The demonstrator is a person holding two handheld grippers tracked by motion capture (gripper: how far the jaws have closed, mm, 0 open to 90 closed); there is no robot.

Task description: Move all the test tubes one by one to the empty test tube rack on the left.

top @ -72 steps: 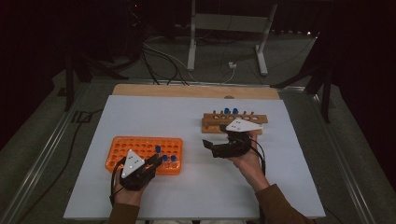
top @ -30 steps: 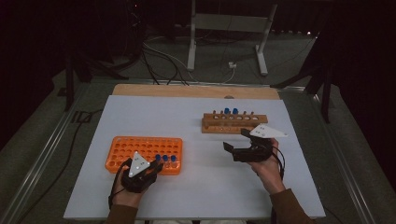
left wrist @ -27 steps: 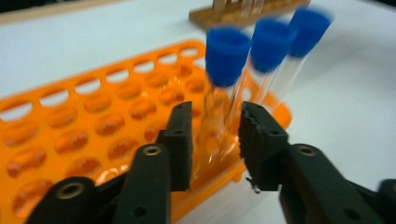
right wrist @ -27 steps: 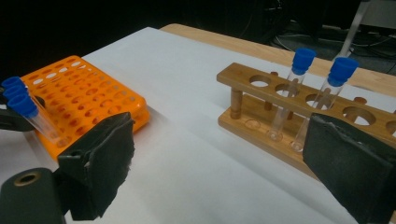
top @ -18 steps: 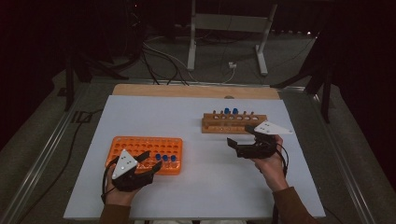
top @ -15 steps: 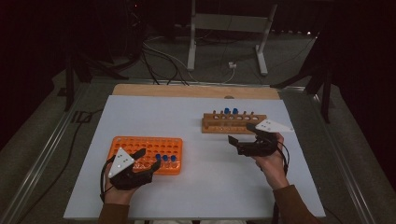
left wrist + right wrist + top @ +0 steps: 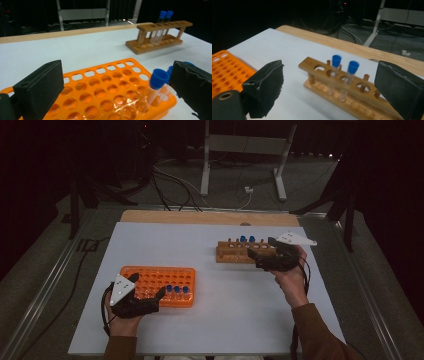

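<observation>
The bench has a white top with a bare wooden strip along its far edge. On it stand an orange tube rack at front left and a wooden tube rack at back right, well apart.

No legible txt, labels, brand marks or nos. anywhere: none on orange rack btwn left gripper's jaws, none on wooden rack ahead of right gripper, tube caps plain blue.

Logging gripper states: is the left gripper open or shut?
Open. The left gripper has its jaws wide apart over the orange rack, holding nothing.
</observation>
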